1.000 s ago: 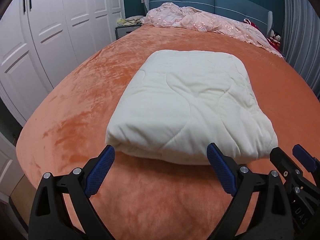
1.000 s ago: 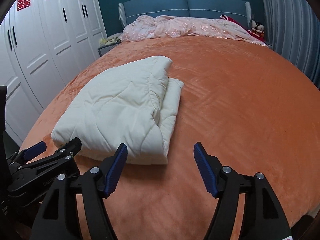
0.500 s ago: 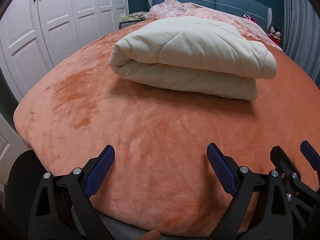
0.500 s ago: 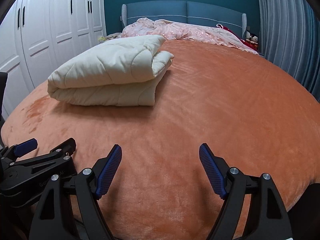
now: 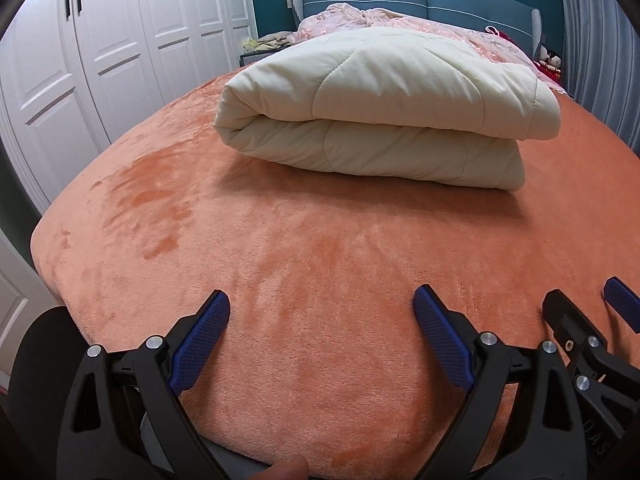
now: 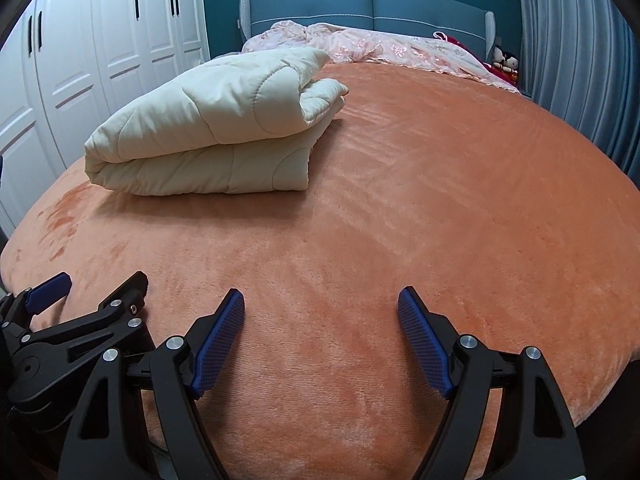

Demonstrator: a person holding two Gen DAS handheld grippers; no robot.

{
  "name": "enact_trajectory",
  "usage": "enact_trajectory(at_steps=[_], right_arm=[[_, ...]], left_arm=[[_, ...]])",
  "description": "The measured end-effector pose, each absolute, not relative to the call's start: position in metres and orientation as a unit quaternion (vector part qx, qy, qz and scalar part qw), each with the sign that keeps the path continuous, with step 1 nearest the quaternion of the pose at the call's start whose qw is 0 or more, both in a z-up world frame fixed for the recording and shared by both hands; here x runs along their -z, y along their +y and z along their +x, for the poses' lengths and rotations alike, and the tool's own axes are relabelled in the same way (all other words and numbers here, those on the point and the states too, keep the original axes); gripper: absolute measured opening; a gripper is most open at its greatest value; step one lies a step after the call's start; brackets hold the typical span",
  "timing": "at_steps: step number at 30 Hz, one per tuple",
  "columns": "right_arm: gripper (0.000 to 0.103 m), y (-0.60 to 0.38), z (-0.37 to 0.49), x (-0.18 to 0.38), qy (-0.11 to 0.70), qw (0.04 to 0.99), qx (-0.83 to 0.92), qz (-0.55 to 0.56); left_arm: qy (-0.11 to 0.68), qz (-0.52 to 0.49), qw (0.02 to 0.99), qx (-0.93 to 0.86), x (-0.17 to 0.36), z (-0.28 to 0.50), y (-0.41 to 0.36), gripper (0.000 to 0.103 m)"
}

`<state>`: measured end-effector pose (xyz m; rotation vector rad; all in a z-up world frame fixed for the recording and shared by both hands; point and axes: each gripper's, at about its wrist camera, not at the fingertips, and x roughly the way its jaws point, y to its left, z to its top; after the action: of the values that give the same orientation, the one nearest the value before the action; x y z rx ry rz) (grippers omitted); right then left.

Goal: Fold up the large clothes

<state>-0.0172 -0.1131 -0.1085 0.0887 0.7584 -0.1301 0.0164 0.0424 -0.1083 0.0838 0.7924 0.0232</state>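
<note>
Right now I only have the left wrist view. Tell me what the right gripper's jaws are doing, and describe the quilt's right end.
Observer: The right gripper is open. Its jaws have just been opening, with nothing between them.
Operator: Now the quilt.
Observer: In the right wrist view, the right end of the cream quilt shows stacked layers, with one rolled fold poking out at the far corner.
Operator: Check the bed to its right.
Observer: Only orange bedspread runs from there to the pink cover by the headboard.
</note>
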Motion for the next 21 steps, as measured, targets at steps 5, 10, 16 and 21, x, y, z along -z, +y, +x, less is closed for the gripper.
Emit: enact_trajectory(at_steps=[5,10,16,21], right_arm=[[0.078,-0.108,-0.023,0.104,0.354,0.933,0.060,0.034],[0.078,-0.107,-0.025,0.101,0.348,0.935,0.056,0.032],[0.078,-0.111,-0.026,0.098,0.345,0.936,0.057,0.047],[0.078,-0.112,-0.026,0.095,0.340,0.937,0.056,0.059]], left_arm=[[0.374,0.042,0.926,-0.011,0.106,0.013,0.041,0.083],[0.365,0.039,0.930,-0.014,0.103,0.011,0.044,0.083],[0.358,0.040,0.933,-0.010,0.099,0.008,0.042,0.083],[0.358,0.031,0.933,-0.008,0.095,0.010,0.045,0.083]])
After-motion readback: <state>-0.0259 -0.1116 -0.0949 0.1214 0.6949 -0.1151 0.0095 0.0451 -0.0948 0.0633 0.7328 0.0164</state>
